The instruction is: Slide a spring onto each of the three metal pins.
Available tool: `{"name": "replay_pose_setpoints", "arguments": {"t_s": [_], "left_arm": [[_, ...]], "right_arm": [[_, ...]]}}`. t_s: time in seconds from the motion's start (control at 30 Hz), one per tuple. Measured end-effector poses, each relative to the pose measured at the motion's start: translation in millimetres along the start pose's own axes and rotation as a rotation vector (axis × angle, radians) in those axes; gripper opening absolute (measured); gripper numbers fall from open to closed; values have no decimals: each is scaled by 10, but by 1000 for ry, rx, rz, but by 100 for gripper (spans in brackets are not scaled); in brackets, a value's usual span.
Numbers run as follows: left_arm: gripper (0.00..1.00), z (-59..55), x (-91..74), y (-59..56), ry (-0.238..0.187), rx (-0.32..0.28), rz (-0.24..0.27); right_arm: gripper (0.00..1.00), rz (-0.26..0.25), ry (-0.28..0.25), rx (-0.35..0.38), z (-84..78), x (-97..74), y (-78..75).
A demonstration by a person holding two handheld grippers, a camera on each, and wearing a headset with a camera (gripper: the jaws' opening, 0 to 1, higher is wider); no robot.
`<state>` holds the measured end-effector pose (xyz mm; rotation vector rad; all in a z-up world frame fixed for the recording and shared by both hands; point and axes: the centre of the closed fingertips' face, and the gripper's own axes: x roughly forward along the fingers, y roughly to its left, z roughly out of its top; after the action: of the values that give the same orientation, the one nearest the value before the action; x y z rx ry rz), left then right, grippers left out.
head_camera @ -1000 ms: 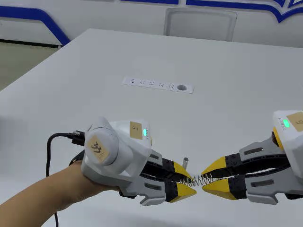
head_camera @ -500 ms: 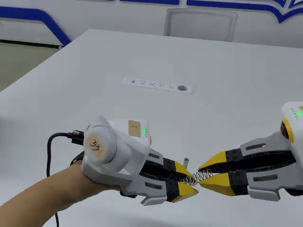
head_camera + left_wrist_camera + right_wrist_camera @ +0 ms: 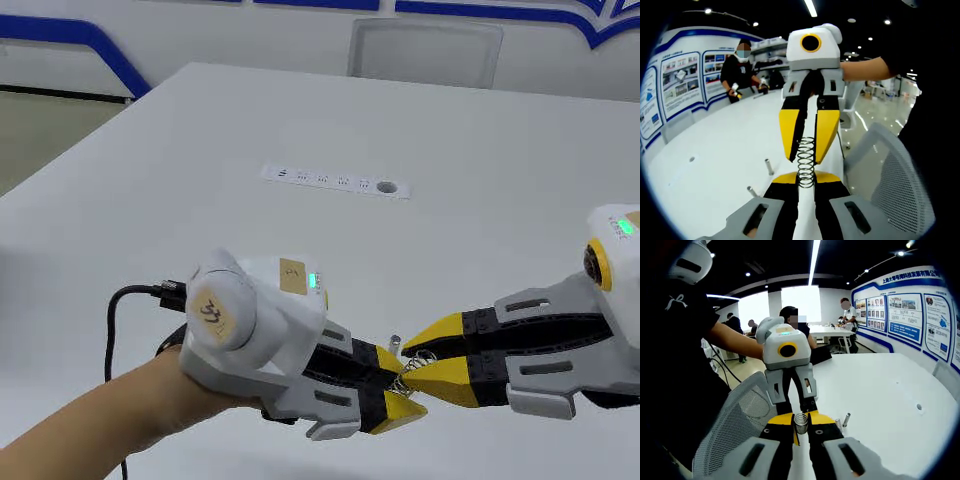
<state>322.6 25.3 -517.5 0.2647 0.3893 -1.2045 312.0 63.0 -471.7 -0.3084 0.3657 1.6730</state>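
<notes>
The spring is hanging in the air above the tabletop, running straight between the two tongs. The left tongs are pinching one end, jaws all but closed on it. The right tongs are gripping the other end, jaws only slightly apart around the coils. A pin is standing upright on the tabletop just behind the meeting tips.

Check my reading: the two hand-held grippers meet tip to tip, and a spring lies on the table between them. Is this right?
No. The spring is not on the table: the left hand-held gripper and right hand-held gripper hold it up between their tips, as the left gripper view shows.
</notes>
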Motion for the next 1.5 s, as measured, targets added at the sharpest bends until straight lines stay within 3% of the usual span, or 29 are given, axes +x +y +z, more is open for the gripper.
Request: {"name": "replay_pose_setpoints", "arguments": {"t_s": [0.47, 0.63, 0.8, 0.93, 1.13, 1.3, 1.5], "left_arm": [[13, -18, -24, 57, -26, -47, 12], [26, -61, -52, 133, -14, -59, 44], [32, -70, -115, 197, -23, -76, 69], [43, -63, -177, 275, -42, -96, 103], [48, -73, -276, 362, -52, -111, 135], [52, -90, -387, 465, -61, -130, 171], [55, -116, -523, 580, -72, -158, 210]], "right_arm": [[11, -38, 19, -14, 10, 36, -64], [11, -63, 7, -12, 79, -17, -145], [11, -100, 20, -8, 53, -96, -242], [11, -150, 27, 7, -2, -187, -376], [11, -234, 38, 43, -91, -321, -605], [11, -334, 52, 85, -186, -444, -839], [11, -441, 104, 111, -382, -564, -1084]]}}
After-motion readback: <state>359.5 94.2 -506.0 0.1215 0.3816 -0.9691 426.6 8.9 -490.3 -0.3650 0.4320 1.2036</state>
